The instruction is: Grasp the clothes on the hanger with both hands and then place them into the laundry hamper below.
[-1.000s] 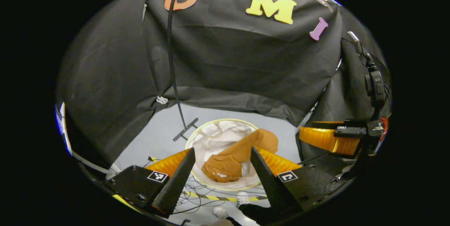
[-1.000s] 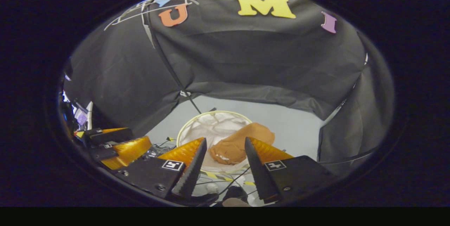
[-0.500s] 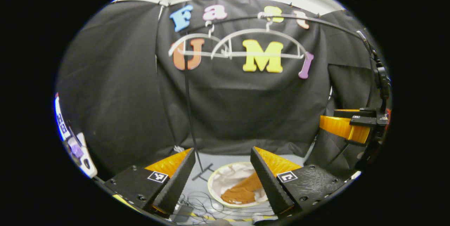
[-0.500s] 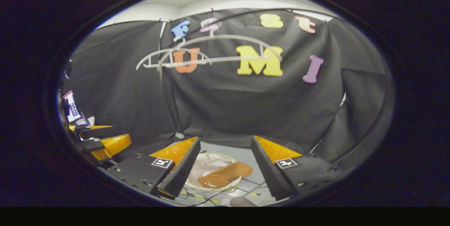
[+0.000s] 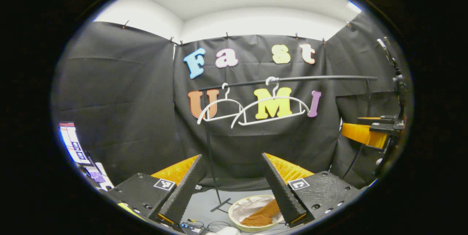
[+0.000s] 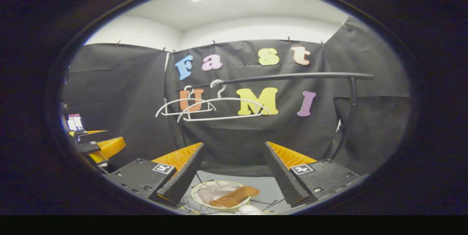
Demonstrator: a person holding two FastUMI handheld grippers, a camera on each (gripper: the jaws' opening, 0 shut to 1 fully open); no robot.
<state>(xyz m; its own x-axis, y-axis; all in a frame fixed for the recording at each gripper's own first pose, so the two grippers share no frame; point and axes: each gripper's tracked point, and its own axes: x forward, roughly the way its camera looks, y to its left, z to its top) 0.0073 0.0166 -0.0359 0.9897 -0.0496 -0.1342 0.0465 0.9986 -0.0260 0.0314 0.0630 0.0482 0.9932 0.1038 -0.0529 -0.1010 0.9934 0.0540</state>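
A brown garment (image 5: 261, 216) lies crumpled inside the round white laundry hamper (image 5: 250, 205) on the floor, low in the left gripper view. The garment (image 6: 234, 196) and hamper (image 6: 210, 191) also sit low in the right gripper view. Two bare white hangers (image 5: 270, 112) hang from a black rail (image 5: 310, 78) against the back wall. My left gripper (image 5: 231, 155) is open, holds nothing, and is well above the hamper. My right gripper (image 6: 234, 143) is likewise open with nothing in it. The right gripper (image 5: 365, 134) also shows at the right edge of the left gripper view.
The rail's black upright post (image 5: 210, 154) and its foot (image 5: 221, 205) stand just left of the hamper. Cables (image 5: 215, 224) trail on the grey floor in front. Papers and gear (image 5: 75, 147) sit at the far left. The left gripper (image 6: 102, 145) shows at the left.
Both grippers have risen and tilted up from the hamper. The hamper and garment have dropped to the bottom of both views, and the rail and hangers have come into sight. Both stay open.
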